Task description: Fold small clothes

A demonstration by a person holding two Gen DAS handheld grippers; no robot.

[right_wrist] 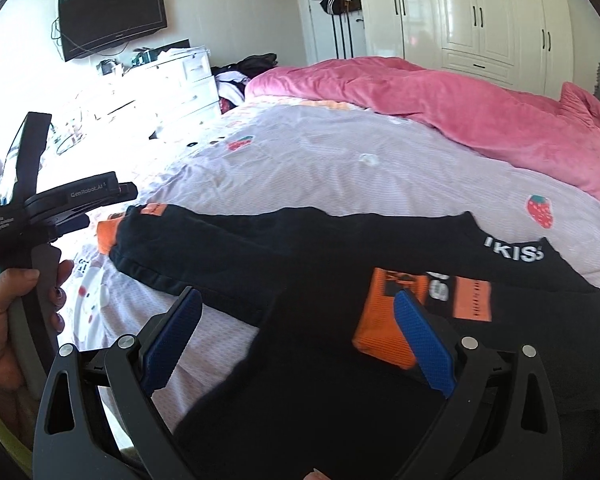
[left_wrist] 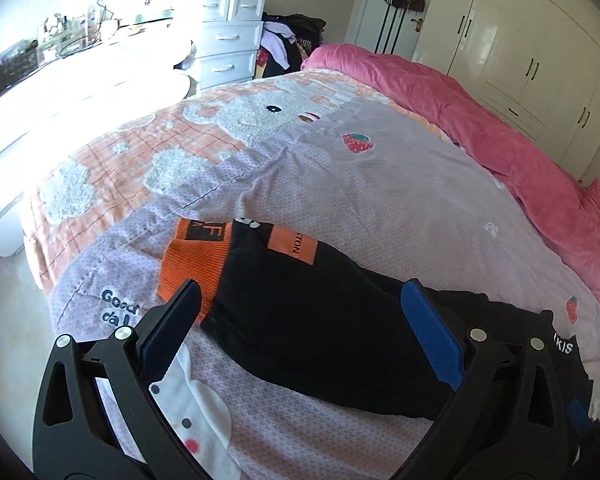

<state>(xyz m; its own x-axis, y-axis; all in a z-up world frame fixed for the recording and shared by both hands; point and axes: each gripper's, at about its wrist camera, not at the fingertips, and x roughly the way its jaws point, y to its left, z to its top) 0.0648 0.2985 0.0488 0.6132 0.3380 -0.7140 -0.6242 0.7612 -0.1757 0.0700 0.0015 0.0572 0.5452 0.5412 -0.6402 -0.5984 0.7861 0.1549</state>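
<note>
1. A black sweatshirt (right_wrist: 300,248) with orange cuffs lies flat on the lilac bedspread (left_wrist: 340,184), near the bed's close edge; one sleeve (left_wrist: 300,300) stretches out to the left, its orange cuff (left_wrist: 192,256) at the end.
2. The other sleeve is folded across the body, its orange cuff (right_wrist: 384,320) resting on the black fabric.
3. The left gripper (left_wrist: 300,328) hovers over the outstretched sleeve, fingers spread wide and grasping nothing; the right gripper (right_wrist: 298,336) is likewise released above the folded cuff.
4. In the right wrist view a hand (right_wrist: 8,312) holds the left tool's handle at the bed's left side.
5. A pink duvet (left_wrist: 500,120) is heaped along the far right of the bed, well apart from the garment.
6. Between them the bedspread lies bare.
7. A white dresser (left_wrist: 228,32) and a clothes pile (left_wrist: 288,44) stand beyond the bed's far end; wardrobes (right_wrist: 480,12) line the right wall.
</note>
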